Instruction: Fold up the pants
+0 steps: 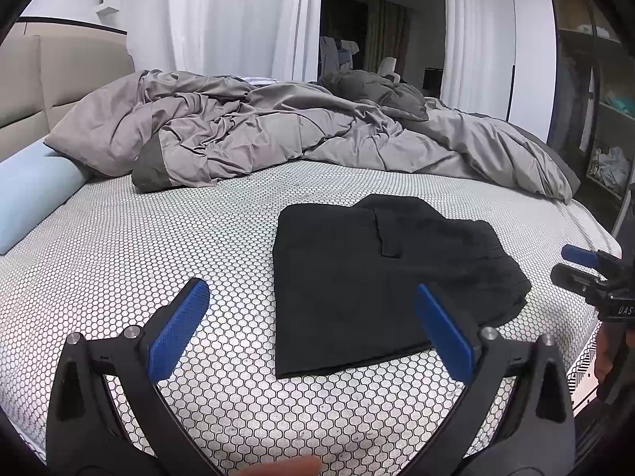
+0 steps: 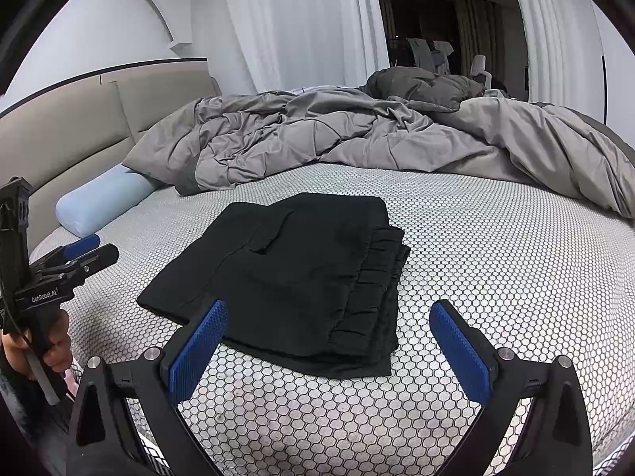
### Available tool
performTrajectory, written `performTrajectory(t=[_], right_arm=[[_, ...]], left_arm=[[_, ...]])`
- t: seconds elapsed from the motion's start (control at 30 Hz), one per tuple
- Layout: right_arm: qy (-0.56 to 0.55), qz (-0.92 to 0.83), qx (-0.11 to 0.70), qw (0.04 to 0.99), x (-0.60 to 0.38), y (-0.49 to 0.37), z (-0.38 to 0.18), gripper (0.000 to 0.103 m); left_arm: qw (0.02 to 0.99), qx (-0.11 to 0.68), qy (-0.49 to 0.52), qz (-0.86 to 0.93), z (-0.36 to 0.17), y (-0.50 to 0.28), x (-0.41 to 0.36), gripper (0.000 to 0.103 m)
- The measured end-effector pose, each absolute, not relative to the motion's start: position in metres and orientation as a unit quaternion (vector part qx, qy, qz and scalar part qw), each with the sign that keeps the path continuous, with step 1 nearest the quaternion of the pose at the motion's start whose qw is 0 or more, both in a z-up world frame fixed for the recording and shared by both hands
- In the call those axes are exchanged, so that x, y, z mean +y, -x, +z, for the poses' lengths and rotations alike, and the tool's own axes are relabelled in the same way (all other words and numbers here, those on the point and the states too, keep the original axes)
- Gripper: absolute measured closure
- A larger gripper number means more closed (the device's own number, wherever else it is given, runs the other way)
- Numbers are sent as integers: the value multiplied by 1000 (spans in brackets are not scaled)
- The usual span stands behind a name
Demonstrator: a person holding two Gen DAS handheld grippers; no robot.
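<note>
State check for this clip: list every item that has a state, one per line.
Black pants: folded flat on the mattress, held by neither gripper.
Left gripper: open, empty.
Right gripper: open, empty.
Grey duvet: rumpled, bunched behind.
Blue pillow: lying against the headboard.

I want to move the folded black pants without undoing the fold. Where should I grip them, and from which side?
Grip the black pants at the stacked waistband edge, probably from the right gripper side: all layers meet there, so one pinch holds them together.
</note>
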State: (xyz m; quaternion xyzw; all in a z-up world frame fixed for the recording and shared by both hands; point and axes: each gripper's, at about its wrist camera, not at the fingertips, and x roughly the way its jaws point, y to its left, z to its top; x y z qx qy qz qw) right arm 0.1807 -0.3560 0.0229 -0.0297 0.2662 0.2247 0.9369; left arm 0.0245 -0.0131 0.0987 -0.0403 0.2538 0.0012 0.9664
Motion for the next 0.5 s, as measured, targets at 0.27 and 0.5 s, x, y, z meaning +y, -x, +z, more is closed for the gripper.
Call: performTrajectory(t=[0.27,0.5], right_arm=[[33,225,267,936,-355,-180,22,0],[38,225,268,936,-353,-179,21,0]], left_arm=[[967,250,39,1,97,-24,-17,1],[968,248,38,0,98,-23,-18,1]])
